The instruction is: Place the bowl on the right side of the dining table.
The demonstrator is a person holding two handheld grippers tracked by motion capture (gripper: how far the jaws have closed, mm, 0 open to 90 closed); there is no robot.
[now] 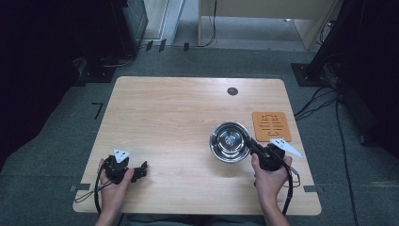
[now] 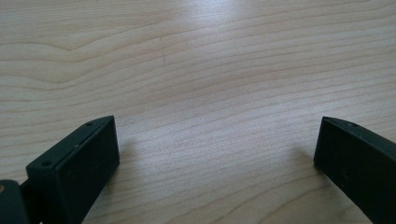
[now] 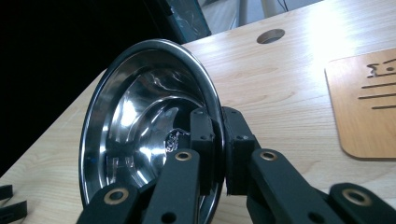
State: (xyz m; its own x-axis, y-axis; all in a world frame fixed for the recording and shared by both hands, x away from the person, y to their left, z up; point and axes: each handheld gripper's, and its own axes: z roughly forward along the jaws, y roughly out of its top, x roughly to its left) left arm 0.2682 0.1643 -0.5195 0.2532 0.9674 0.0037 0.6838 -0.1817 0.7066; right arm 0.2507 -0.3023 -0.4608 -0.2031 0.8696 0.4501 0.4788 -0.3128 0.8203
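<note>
Left side first: my left hand-held gripper (image 1: 142,170) sits low by the tabletop's (image 1: 179,117) near-left corner, jaws wide apart, nothing btwn them. In the left gripper view it's just bare wood grain under the two black jaws, pads (image 2: 88,163) resting close over the surface.

Moving across: mid tabletop bare, small round cable hole (image 1: 232,91) near the far edge, right of centre.

Now the steel bowl (image 1: 229,141), right of centre, nearer the right edge than the left. My right hand-held gripper (image 1: 249,141) is clamped on its rim at the bowl's near-right side, one jaw inside, one outside. Right gripper view confirms: jaws pinched tight on the rim (image 3: 215,116), bowl's shiny inside facing the cam, bowl tilted up on edge from this angle. Can't tell if the bowl's base touches the wood.

Far right: orange-brown mat (image 1: 271,126) w/ cut-out slots, flat, just beside the bowl, close to the right edge. Not touching the bowl as far as I see.
</note>
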